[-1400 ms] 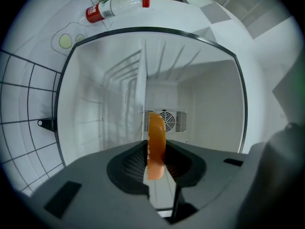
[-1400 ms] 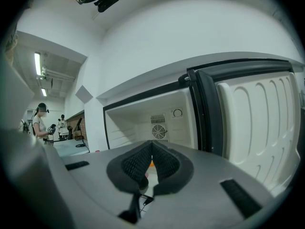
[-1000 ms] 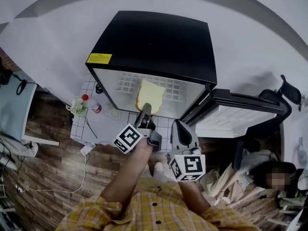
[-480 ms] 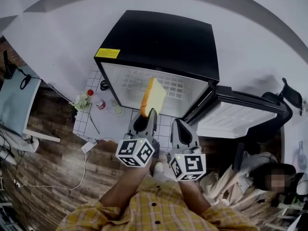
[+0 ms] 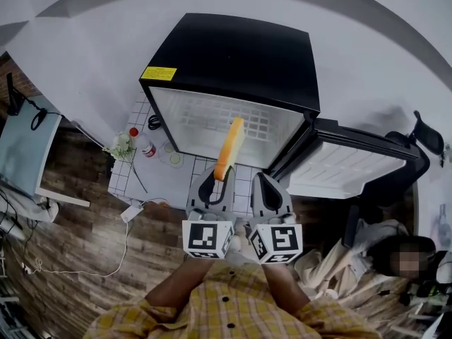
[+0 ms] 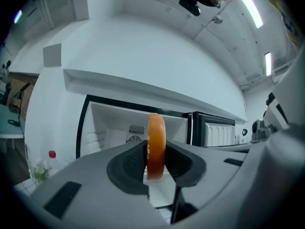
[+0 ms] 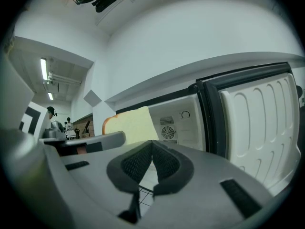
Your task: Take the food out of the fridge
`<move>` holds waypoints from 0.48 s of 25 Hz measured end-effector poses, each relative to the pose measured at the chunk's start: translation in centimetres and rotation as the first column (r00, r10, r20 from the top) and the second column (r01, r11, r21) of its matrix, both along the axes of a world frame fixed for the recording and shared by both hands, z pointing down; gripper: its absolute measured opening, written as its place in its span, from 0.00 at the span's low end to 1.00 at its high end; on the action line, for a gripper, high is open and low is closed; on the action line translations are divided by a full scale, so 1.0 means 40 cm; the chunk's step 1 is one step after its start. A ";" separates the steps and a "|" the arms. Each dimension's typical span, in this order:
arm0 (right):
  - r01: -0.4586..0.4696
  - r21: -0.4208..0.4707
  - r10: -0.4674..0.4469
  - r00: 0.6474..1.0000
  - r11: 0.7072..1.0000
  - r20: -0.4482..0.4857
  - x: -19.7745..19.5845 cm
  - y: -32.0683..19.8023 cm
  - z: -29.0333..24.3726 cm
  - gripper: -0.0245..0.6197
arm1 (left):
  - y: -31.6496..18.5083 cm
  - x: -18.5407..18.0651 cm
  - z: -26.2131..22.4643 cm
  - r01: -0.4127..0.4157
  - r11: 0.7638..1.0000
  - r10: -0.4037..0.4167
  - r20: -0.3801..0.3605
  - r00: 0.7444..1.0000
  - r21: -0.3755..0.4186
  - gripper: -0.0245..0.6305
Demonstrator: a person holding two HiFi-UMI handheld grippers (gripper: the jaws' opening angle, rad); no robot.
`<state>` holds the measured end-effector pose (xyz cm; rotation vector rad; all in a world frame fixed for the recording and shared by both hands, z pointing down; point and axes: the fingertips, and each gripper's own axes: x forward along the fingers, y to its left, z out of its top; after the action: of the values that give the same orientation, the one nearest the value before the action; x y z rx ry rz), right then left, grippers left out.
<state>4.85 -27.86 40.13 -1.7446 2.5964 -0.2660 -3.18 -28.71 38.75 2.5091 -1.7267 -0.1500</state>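
Observation:
My left gripper point(image 5: 219, 179) point(image 6: 155, 161) is shut on a slice of toast point(image 5: 230, 147) point(image 6: 156, 144), held on edge in front of the open black mini fridge point(image 5: 233, 69). The toast's orange crust faces the left gripper view; its pale face point(image 7: 129, 124) shows in the right gripper view. My right gripper point(image 5: 268, 189) point(image 7: 151, 163) is shut with nothing between its pads, level and just right of the left one. The fridge's white inside point(image 6: 119, 125) with a wire shelf point(image 5: 212, 122) shows no other food.
The fridge door point(image 5: 346, 171) point(image 7: 259, 123) stands swung open to the right. A red-capped bottle point(image 5: 138, 141) and small items sit on the white tiled floor point(image 5: 141, 179) left of the fridge. Wooden floor, a cable and clutter lie around.
The left gripper has pulled the toast out of the fridge, lifting it and rolling it from lying flat to standing on edge. The right gripper has stayed put.

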 end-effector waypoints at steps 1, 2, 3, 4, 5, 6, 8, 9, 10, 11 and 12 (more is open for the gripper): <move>0.002 -0.001 -0.002 1.000 1.000 -0.002 -0.001 0.002 0.002 0.05 | 0.006 0.002 0.000 0.007 1.000 -0.007 0.028 1.000 0.006 0.18; 0.005 -0.004 -0.005 1.000 1.000 -0.006 -0.003 0.005 0.004 0.05 | 0.012 0.003 0.000 0.014 1.000 -0.015 0.055 0.998 0.014 0.18; 0.007 -0.008 -0.007 1.000 1.000 -0.012 -0.005 0.008 0.007 0.05 | 0.019 0.002 -0.001 0.020 1.000 -0.022 0.077 0.997 0.023 0.18; 0.010 -0.011 -0.010 1.000 1.000 -0.018 -0.007 0.010 0.010 0.05 | 0.026 0.001 -0.002 0.026 0.999 -0.028 0.088 0.996 0.029 0.18; 0.011 -0.013 -0.011 1.000 1.000 -0.023 -0.009 0.012 0.013 0.05 | 0.032 -0.001 -0.001 0.032 0.999 -0.035 0.092 0.995 0.031 0.18; 0.012 -0.014 -0.012 1.000 1.000 -0.029 -0.011 0.015 0.014 0.05 | 0.039 -0.002 0.001 0.037 0.999 -0.040 0.094 0.995 0.028 0.18; 0.013 -0.013 -0.014 0.999 1.000 -0.040 -0.016 0.020 0.015 0.05 | 0.050 -0.005 0.006 0.044 0.999 -0.046 0.101 0.994 0.020 0.18; 0.015 -0.012 -0.015 0.999 1.000 -0.043 -0.019 0.022 0.014 0.05 | 0.053 -0.007 0.009 0.045 0.999 -0.047 0.108 0.993 0.019 0.18; 0.016 -0.010 -0.016 0.999 1.000 -0.044 -0.021 0.025 0.013 0.05 | 0.055 -0.008 0.010 0.047 0.999 -0.049 0.115 0.992 0.020 0.18; 0.016 -0.007 -0.017 0.999 1.000 -0.044 -0.023 0.027 0.011 0.05 | 0.057 -0.011 0.011 0.050 0.999 -0.053 0.118 0.992 0.021 0.18; 0.017 -0.004 -0.017 0.999 1.000 -0.043 -0.024 0.029 0.010 0.05 | 0.059 -0.013 0.011 0.055 0.998 -0.057 0.116 0.992 0.022 0.18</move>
<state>3.90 -26.70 40.51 -1.7499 2.6429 -0.2367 -3.70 -26.35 39.20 2.5315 -1.8478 -0.0234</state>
